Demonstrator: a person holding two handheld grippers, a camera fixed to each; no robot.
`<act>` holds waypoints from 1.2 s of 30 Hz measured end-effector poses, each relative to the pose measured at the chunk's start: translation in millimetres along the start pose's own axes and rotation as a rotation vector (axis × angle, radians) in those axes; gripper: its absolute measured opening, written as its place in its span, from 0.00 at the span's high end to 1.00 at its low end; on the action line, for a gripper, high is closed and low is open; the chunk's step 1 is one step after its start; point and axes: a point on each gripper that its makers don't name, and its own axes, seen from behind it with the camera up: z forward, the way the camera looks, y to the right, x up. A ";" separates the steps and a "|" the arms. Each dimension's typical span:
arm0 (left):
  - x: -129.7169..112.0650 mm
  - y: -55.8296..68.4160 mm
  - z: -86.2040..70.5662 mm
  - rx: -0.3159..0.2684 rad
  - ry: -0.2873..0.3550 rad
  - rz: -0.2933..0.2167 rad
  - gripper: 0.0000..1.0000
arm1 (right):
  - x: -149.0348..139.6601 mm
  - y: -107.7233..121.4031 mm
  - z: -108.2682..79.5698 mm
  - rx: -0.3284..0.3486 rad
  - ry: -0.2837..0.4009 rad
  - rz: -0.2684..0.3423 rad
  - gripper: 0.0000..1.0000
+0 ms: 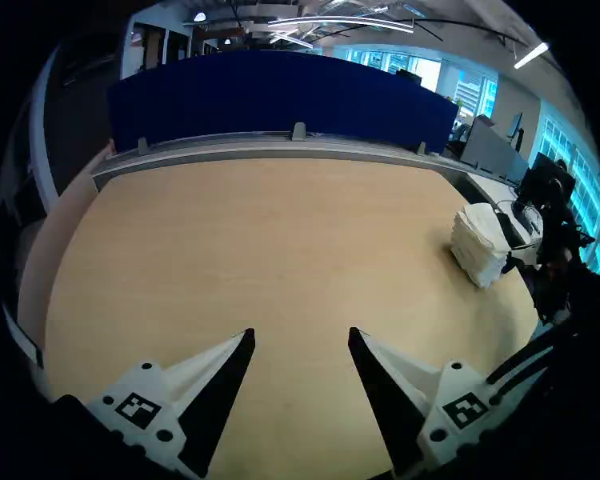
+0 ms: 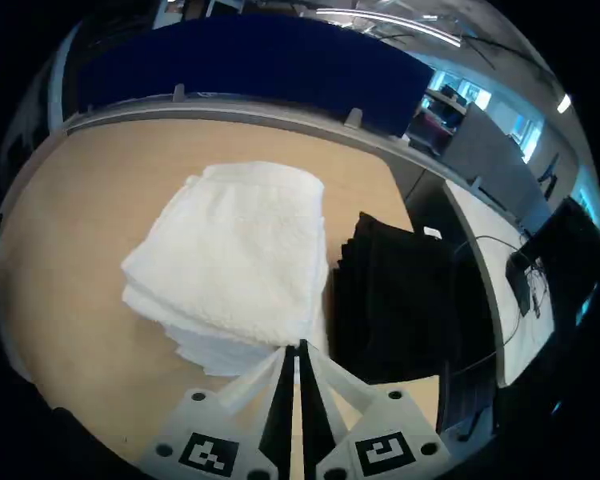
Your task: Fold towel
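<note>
Your left gripper sits at the bottom of the left gripper view with its two fingers spread wide apart, holding nothing, above the bare wooden table. The stack of white towels lies well away from it, at the right edge of that frame, near the table's far right corner. A blue partition runs along the back of the table, across the top of the frame.

Your right gripper, at the bottom centre of the right gripper view, has its fingers brought together, tips meeting right at the near edge of the stack of white towels. You cannot tell from here whether any cloth is pinched between them. A pile of black folded cloths lies just beside the white stack, in the right half of the frame.
</note>
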 end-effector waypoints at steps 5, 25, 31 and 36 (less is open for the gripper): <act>-1.3 0.6 0.8 0.000 -0.002 -0.002 0.14 | -6.9 -0.8 7.9 0.001 -0.017 0.015 0.96; 0.9 -1.3 0.6 0.002 -0.001 -0.001 0.14 | 2.7 -1.9 -0.5 -0.021 0.049 0.048 0.92; 1.2 -0.9 1.9 -0.004 -0.001 -0.003 0.14 | 6.8 1.4 -12.7 -0.034 0.084 0.060 0.88; 2.2 2.4 2.7 -0.013 -0.001 0.001 0.14 | 11.6 3.4 -18.8 -0.039 0.104 0.063 0.73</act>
